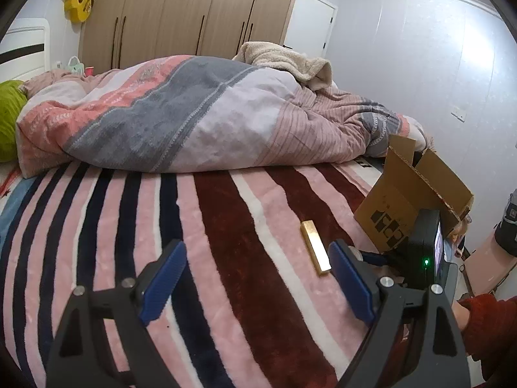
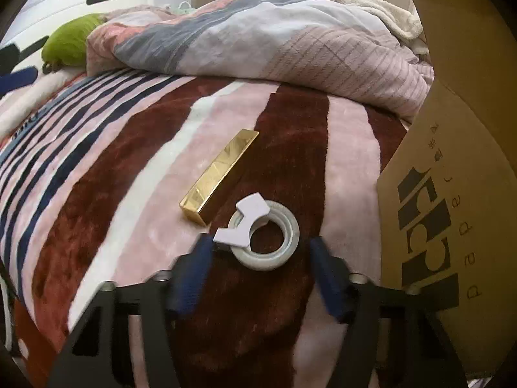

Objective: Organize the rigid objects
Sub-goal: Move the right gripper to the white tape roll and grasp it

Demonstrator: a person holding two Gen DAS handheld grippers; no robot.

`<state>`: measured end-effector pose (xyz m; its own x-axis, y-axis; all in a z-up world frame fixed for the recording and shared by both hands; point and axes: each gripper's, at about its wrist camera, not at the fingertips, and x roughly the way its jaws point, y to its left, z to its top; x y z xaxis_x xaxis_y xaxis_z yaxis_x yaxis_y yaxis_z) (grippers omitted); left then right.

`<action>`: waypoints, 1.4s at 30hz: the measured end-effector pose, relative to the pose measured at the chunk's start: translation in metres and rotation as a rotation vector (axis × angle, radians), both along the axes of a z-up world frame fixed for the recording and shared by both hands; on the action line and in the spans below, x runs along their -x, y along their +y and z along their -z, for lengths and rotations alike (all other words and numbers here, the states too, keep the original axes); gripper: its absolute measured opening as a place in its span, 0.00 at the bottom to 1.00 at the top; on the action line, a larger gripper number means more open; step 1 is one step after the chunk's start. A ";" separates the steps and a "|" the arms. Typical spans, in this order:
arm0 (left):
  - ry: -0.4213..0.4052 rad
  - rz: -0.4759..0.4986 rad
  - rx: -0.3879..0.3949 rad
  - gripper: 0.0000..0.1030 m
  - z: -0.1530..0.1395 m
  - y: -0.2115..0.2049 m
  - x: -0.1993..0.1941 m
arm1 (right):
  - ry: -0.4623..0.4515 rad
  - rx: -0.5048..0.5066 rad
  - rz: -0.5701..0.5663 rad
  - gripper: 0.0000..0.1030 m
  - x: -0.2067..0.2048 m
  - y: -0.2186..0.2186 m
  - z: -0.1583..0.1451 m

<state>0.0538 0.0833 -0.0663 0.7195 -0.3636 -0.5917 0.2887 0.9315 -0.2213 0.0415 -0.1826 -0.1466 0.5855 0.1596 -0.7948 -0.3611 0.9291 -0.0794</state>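
Note:
A gold bar-shaped box (image 1: 316,247) lies on the striped blanket (image 1: 226,242), just ahead of my left gripper's right finger. My left gripper (image 1: 257,252) is open and empty, low over the blanket. In the right wrist view the gold box (image 2: 219,176) lies beside a white tape roll with a white cutter clip (image 2: 263,237). My right gripper (image 2: 258,245) is open, its blue fingers on either side of the tape roll, not closed on it. An open cardboard box (image 1: 410,200) stands at the right, close beside the right gripper (image 2: 452,194).
A rumpled quilt (image 1: 181,113) and a cream fleece (image 1: 290,59) lie across the far part of the bed. A green cushion (image 1: 8,123) sits at the left. Wardrobes (image 1: 181,9) and a yellow guitar (image 1: 77,1) stand behind. A chair (image 1: 494,258) is at the right.

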 end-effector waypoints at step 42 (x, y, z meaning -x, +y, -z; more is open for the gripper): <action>0.151 -0.055 0.071 0.85 0.025 0.049 0.024 | 0.069 -0.093 -0.406 0.56 0.016 0.129 -0.002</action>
